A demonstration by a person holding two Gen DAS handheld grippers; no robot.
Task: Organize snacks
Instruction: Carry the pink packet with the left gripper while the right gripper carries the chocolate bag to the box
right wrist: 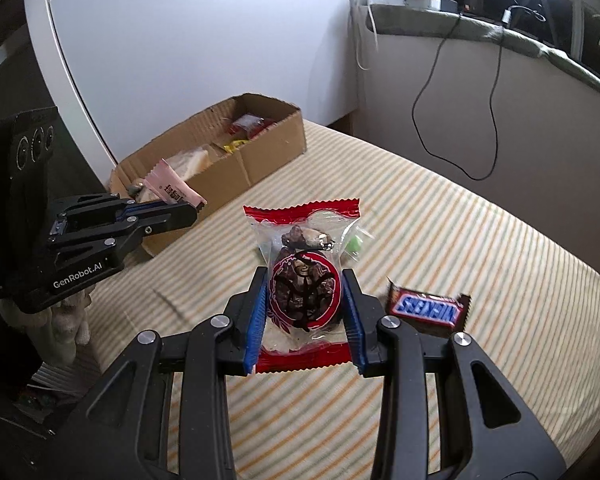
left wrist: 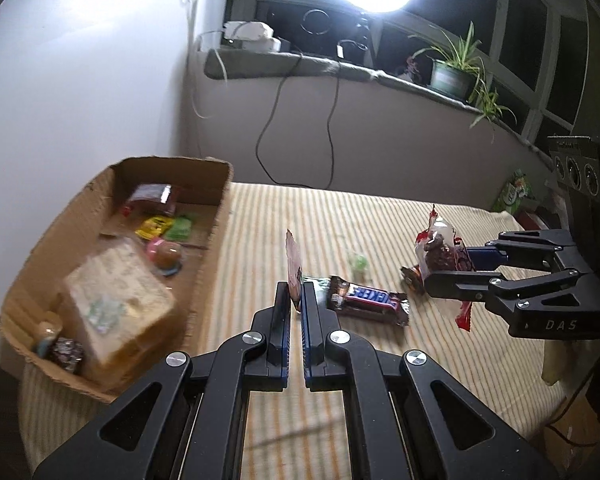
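Left hand-held gripper (left wrist: 296, 300) clamped on thin pink sachet (right wrist: 176, 188), held edge-up, lifted clear of striped bed (right wrist: 480, 260), near cardboard box (right wrist: 260, 160) at bed's left edge (likely drop-off, since snacks already lie inside). Right hand-held gripper (right wrist: 305, 312) clamped across red-edged clear packet of dark snack (right wrist: 304, 280), side grip, also aloft. Snickers bar (left wrist: 366, 300) and small green candy (left wrist: 358, 262) lie mid-bed, not yet collected.

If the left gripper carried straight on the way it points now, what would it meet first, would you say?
Probably the striped tablecloth just beside the cardboard box. The left gripper, shut on a pink sachet, angles downward; depth is hard to judge.
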